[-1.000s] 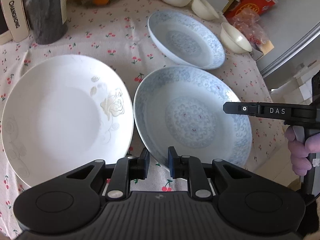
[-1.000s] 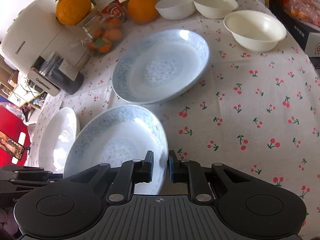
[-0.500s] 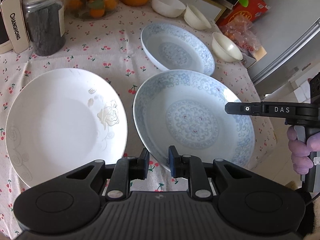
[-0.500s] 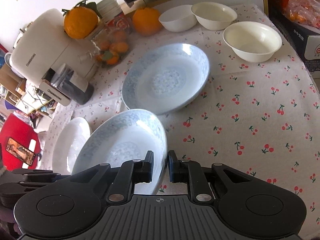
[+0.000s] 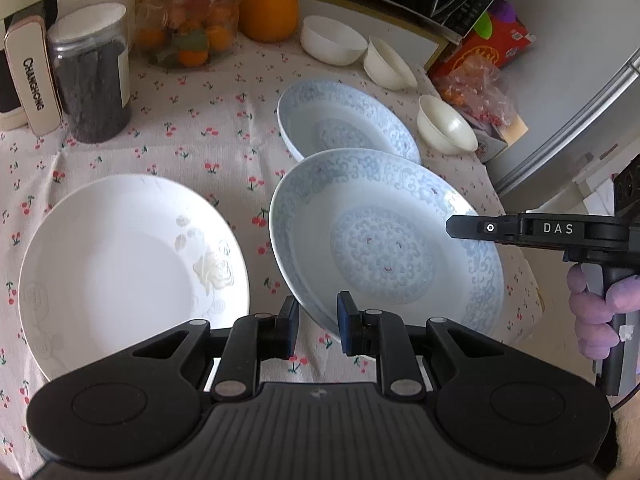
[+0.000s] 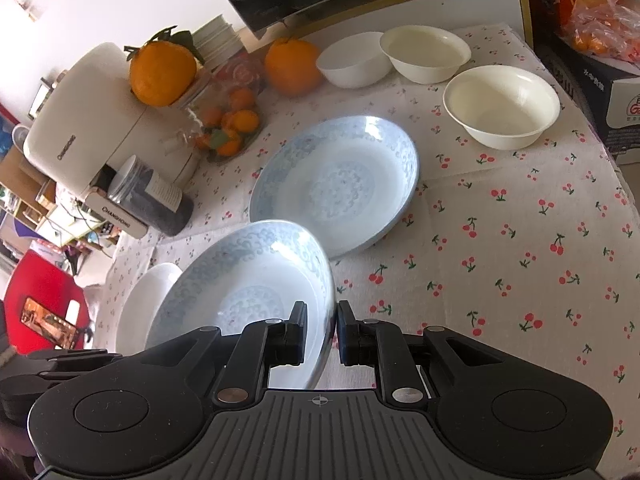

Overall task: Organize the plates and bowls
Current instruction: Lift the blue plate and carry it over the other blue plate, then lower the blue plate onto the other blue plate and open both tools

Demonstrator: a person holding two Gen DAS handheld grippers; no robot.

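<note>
A blue-patterned plate [image 5: 384,248] is held tilted above the cherry-print tablecloth. My left gripper [image 5: 318,326] is shut on its near rim. My right gripper [image 6: 322,330] is shut on its right rim [image 6: 326,320] and shows at the right of the left wrist view [image 5: 456,227]. A second blue-patterned plate [image 6: 336,180] lies on the cloth just behind it. A white plate with a rose [image 5: 128,268] lies to the left. Three white bowls [image 6: 500,106] [image 6: 424,52] [image 6: 354,60] stand at the back right.
A dark jar [image 5: 92,80], a cream appliance [image 6: 92,120], a glass jar of small oranges [image 5: 188,20] and two big oranges [image 6: 292,64] stand at the back left. Boxes and a bag [image 5: 476,68] crowd the right edge. The table edge [image 5: 532,280] drops off at the right.
The held blue plate has risen off the cloth, tilted up and moved toward the second blue plate. Both grippers have lifted with it.
</note>
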